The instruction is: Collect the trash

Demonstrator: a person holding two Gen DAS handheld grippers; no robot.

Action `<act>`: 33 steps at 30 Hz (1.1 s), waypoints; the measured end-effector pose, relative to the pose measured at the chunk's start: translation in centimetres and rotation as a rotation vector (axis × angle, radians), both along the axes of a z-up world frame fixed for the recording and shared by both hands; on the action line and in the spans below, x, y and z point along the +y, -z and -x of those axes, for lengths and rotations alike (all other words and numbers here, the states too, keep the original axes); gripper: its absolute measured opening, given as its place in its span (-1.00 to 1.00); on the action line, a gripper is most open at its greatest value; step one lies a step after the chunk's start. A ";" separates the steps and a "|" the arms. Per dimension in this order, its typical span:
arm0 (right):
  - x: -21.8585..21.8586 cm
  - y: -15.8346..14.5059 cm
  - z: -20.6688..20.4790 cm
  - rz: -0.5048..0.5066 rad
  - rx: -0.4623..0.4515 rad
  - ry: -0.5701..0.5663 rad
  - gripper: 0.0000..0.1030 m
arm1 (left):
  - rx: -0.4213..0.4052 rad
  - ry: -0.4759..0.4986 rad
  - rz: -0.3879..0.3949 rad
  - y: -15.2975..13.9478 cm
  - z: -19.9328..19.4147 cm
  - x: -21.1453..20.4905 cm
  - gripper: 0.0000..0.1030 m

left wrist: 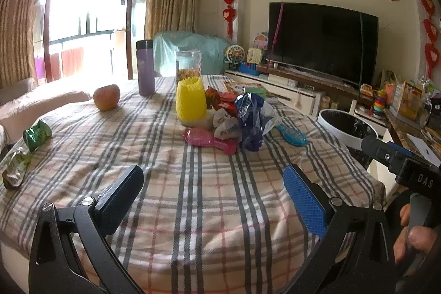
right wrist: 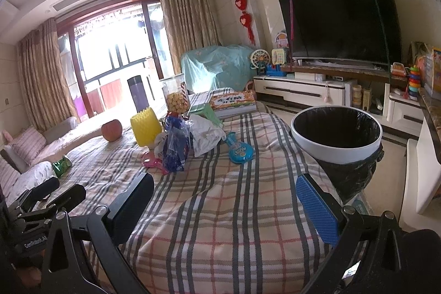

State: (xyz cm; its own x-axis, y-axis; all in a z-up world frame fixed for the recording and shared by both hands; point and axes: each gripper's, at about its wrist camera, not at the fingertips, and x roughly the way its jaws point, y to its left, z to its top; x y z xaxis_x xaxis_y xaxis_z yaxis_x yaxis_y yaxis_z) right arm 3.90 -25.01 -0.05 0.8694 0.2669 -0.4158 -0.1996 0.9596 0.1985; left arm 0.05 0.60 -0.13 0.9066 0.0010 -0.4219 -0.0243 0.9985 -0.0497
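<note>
A heap of crumpled wrappers lies mid-table: a blue plastic bag (left wrist: 252,120) (right wrist: 175,149), white wrappers (left wrist: 226,123) (right wrist: 205,135) and red packets (left wrist: 226,101). Two green wrappers (left wrist: 37,134) (left wrist: 16,164) lie at the left edge; one green wrapper (right wrist: 62,164) shows in the right wrist view. A white bin with a black liner (right wrist: 337,134) (left wrist: 346,128) stands off the table's right side. My left gripper (left wrist: 213,189) hovers open over the near tablecloth, holding nothing. My right gripper (right wrist: 224,199) is open and holds nothing, near the bin.
On the plaid tablecloth (left wrist: 193,197) stand a yellow cup (left wrist: 191,98), a cookie jar (left wrist: 188,65), a purple flask (left wrist: 145,68), an apple (left wrist: 106,97), a pink toy (left wrist: 209,141) and a blue toy (left wrist: 292,134). Books (right wrist: 233,101) lie at the far end. A TV cabinet (right wrist: 303,90) stands beyond.
</note>
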 end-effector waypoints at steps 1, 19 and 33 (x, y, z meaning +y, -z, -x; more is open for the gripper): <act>-0.1 0.1 -0.1 -0.002 0.007 -0.002 1.00 | 0.005 0.002 0.000 0.1 -0.1 -0.1 1.00; -1.6 2.6 -4.8 -0.042 0.157 -0.052 1.00 | 0.125 0.031 0.011 2.4 -4.8 -0.7 1.00; -2.2 4.5 -10.4 -0.035 0.285 -0.084 0.96 | 0.224 0.058 -0.003 3.8 -10.2 -2.4 0.93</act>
